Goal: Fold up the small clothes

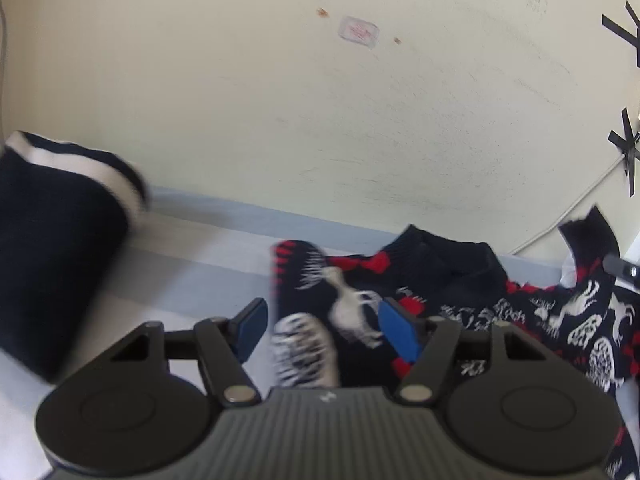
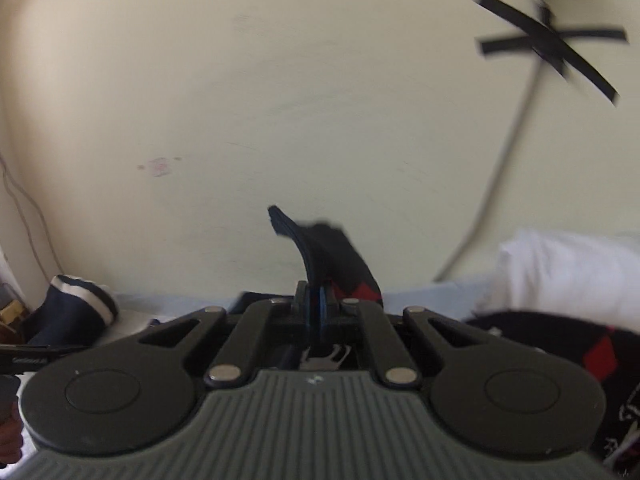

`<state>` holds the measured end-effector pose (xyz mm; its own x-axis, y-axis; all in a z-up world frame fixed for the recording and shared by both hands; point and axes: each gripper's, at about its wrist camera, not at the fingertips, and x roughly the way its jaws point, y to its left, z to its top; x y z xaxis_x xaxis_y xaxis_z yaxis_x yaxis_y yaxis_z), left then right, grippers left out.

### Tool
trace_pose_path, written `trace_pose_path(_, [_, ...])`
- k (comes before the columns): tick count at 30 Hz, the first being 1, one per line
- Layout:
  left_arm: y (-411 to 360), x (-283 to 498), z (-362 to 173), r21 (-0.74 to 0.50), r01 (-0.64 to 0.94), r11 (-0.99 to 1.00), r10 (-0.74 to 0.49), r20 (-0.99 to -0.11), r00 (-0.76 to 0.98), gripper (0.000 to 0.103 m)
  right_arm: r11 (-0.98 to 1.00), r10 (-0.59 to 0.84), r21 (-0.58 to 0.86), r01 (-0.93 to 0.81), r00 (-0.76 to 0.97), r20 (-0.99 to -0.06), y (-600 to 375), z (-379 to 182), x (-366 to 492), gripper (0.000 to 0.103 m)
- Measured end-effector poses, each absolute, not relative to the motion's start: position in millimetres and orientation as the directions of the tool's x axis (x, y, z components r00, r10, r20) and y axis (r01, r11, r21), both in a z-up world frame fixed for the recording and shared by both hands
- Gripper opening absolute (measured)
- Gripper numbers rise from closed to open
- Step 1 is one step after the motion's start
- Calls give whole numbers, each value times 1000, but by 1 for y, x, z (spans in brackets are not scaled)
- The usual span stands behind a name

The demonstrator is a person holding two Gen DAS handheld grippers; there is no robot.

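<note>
A black knitted sweater (image 1: 460, 280) with red and white patterns lies spread on the bed. My left gripper (image 1: 322, 316) hovers over the sweater's left edge, jaws apart. A white-patterned fold (image 1: 304, 352) lies between the blue pads (image 1: 252, 330), which do not press on it. My right gripper (image 2: 316, 302) is shut on a black ribbed edge of the sweater (image 2: 324, 248), which sticks up above the pads. In the left wrist view that lifted corner (image 1: 592, 236) rises at the far right.
A folded navy garment with white stripes (image 1: 60, 240) (image 2: 76, 308) lies at the left on the pale bed sheet (image 1: 200, 264). A white pillow (image 2: 560, 272) sits at the right. The cream wall (image 1: 320, 120) behind carries black tape crosses (image 2: 548, 44) and a cable (image 2: 500, 160).
</note>
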<state>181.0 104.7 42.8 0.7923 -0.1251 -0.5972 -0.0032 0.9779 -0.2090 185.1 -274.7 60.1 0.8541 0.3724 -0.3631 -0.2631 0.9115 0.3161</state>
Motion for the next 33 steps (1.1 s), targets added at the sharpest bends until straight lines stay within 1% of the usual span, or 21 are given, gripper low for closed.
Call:
trace_pose_path(1, [98,186,37,-186,-12,983,-104,-603,791,43,908,372,333,-253,854,-364,-285,55,187,7])
trace_pose_path(2, [93,192,31,-163,-19,986,-87,-616,783,13,904,373,349,-247,856,-359,-294,51,189,7])
trace_pose_path(4, [92,198,19,-170,-33,985,-81,-621,779,10,887,389,382,-259,865,-318,-307,52,188,7])
trace_pose_path(7, [97,193,17,-204,-63,977,-70,-582,810,9,849,430,417,-323,883,-190,-321,58,178,7])
trace_pose_path(8, [98,189,18,-188,-84,979,-38,-562,827,9,848,431,413,-331,885,-175,-324,59,175,8])
trace_pose_path(9, [96,188,19,-158,-108,981,3,-553,833,9,861,417,397,-319,889,-190,-322,57,176,8])
trace_pose_path(10, [94,188,17,-126,-133,983,41,-557,829,10,876,398,381,-294,889,-228,-321,50,177,9])
trace_pose_path(12, [89,189,16,-81,-146,986,75,-567,821,12,911,349,347,-224,867,-356,-315,27,184,9])
trace_pose_path(13, [87,190,16,-73,-128,989,64,-568,821,18,927,316,328,-181,849,-424,-314,17,186,9])
trace_pose_path(14, [84,190,15,-59,-115,992,61,-569,820,38,936,294,321,-148,829,-475,-315,9,188,9])
trace_pose_path(16, [78,188,17,-34,-97,995,63,-543,837,56,920,300,377,-106,810,-504,-324,-1,187,9])
trace_pose_path(18, [75,178,21,-13,-92,996,74,-481,873,58,886,322,458,-72,805,-497,-334,0,184,11])
trace_pose_path(20, [72,169,25,-20,-75,997,60,-423,904,64,875,327,480,-69,814,-479,-331,10,174,18])
trace_pose_path(22, [73,166,28,-45,-55,997,33,-393,919,64,881,326,465,-87,823,-465,-326,18,176,40])
trace_pose_path(23, [74,167,28,-54,-48,997,23,-395,918,65,882,324,463,-85,824,-465,-324,20,179,43])
trace_pose_path(24, [75,168,29,-58,-47,997,19,-408,913,64,880,313,470,-65,824,-472,-323,20,185,44])
trace_pose_path(26, [79,173,28,-81,-58,995,17,-430,902,63,874,299,485,-29,819,-489,-320,17,195,40])
trace_pose_path(27, [85,175,28,-110,-63,992,8,-438,899,63,887,274,461,-15,821,-501,-317,16,198,18])
trace_pose_path(28, [91,176,28,-144,-71,987,-1,-446,895,63,909,237,417,1,822,-518,-311,16,200,7])
trace_pose_path(30, [107,178,29,-230,-91,969,-27,-465,885,61,928,215,373,-15,837,-503,-297,24,197,7])
trace_pose_path(33, [135,181,24,-390,-115,913,-96,-480,872,61,946,281,278,-168,853,-440,-253,52,183,7])
